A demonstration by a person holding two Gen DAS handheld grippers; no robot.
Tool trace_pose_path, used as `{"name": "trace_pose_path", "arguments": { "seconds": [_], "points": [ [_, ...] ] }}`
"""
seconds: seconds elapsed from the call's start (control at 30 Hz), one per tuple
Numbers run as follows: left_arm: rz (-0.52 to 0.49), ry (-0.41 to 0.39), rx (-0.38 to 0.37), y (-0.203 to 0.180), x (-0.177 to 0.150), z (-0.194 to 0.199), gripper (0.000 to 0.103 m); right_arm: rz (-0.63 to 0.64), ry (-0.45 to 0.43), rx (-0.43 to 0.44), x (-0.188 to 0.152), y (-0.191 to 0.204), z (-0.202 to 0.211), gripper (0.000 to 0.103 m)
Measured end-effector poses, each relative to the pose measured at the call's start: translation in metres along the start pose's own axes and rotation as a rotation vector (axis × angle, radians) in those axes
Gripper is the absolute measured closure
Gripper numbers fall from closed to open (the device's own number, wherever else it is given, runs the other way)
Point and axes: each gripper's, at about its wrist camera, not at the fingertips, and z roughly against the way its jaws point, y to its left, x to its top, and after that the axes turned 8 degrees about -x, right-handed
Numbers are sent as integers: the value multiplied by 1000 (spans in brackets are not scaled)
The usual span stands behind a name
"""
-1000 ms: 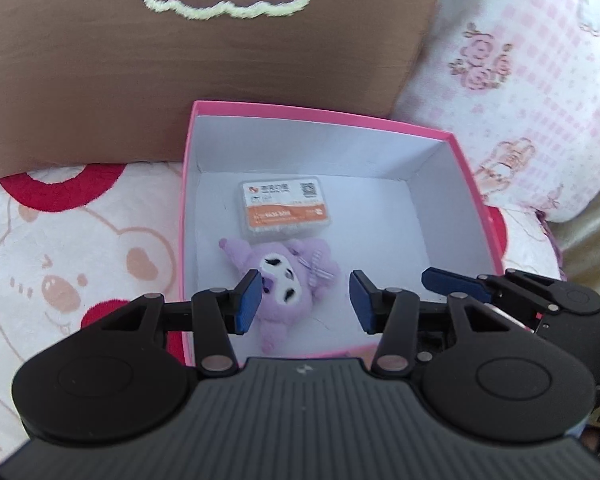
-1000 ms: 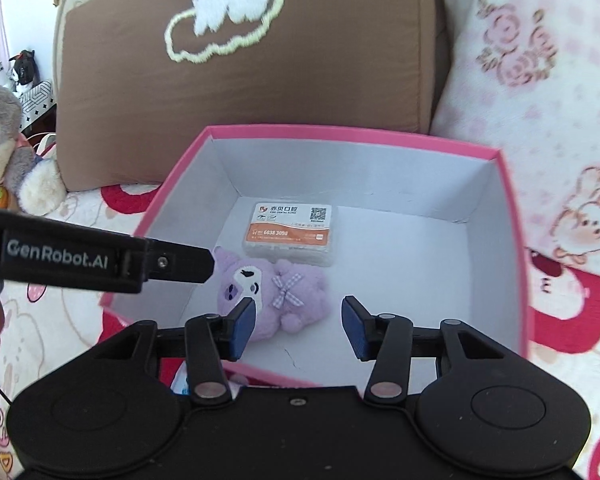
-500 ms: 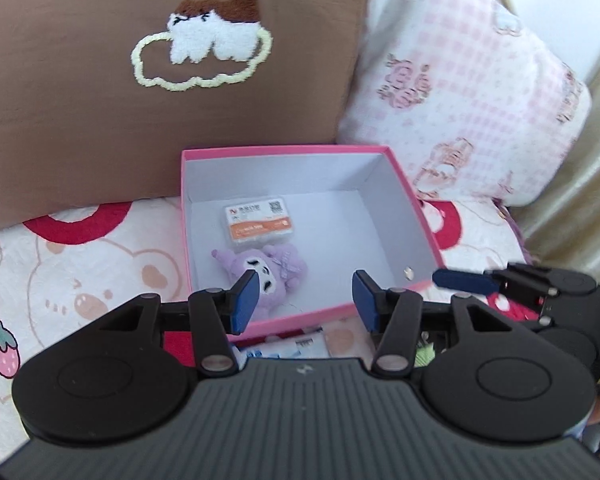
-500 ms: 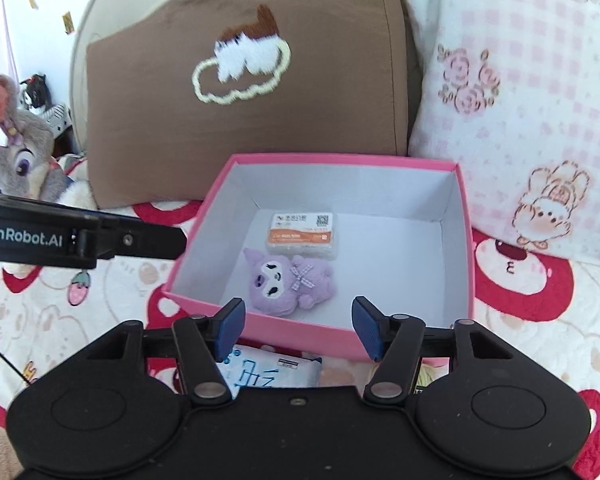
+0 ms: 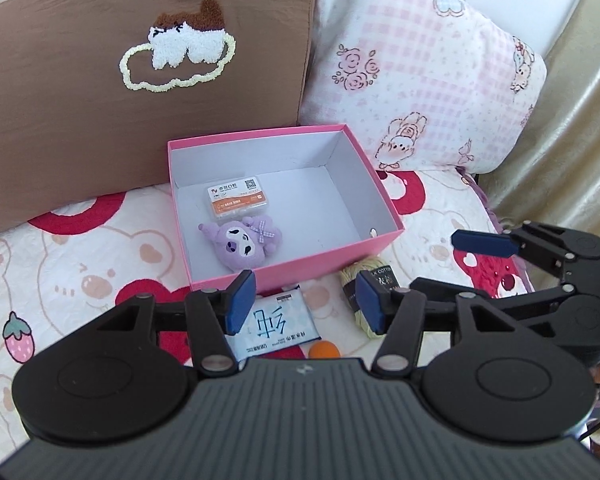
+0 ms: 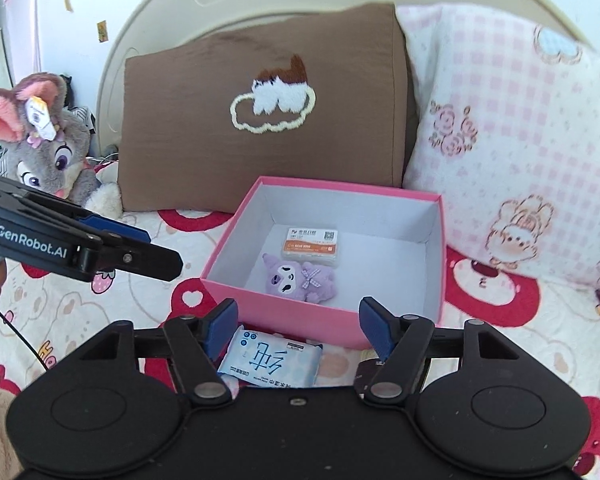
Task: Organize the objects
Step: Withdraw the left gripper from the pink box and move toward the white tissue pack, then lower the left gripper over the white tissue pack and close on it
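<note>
A pink box [image 5: 336, 254] [image 6: 300, 314] stands on the bed and holds a purple plush toy [image 5: 242, 240] [image 6: 300, 280] and an orange-and-white floss case [image 5: 236, 196] [image 6: 311, 245]. In front of the box lie a blue tissue pack [image 5: 278, 328] [image 6: 274, 362], a skein of pale yellow yarn [image 5: 366, 292] and an orange ball [image 5: 325, 349]. My left gripper [image 5: 306, 300] is open and empty above the tissue pack. My right gripper [image 6: 298, 326] is open and empty, also above the pack.
A brown pillow [image 5: 132, 72] [image 6: 268, 112] and a pink checked pillow [image 5: 412, 72] [image 6: 520, 152] lean behind the box. A grey plush rabbit [image 6: 48, 148] sits at the far left. The bedspread [image 5: 80, 264] has bears and strawberries on it.
Both grippers have drawn back and up from the box. The tissue pack, yarn and orange ball in front of the box have come into view.
</note>
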Motion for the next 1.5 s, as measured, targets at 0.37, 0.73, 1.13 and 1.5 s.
{"name": "trace_pose_path", "arguments": {
  "seconds": [0.37, 0.73, 1.13, 1.5],
  "points": [
    [-30, 42, -32, -11, -25, 30, 43, 63, -19, 0, -10, 7, 42, 24],
    [-42, 100, -53, -16, -52, 36, 40, 134, 53, 112, -38, 30, 56, 23],
    [-39, 190, -40, -7, -80, 26, 27, 135, 169, 197, -72, 47, 48, 19],
    [-27, 310, 5, 7, -107, -3, 21, 76, 257, 242, -107, 60, 19, 17]
  ]
}}
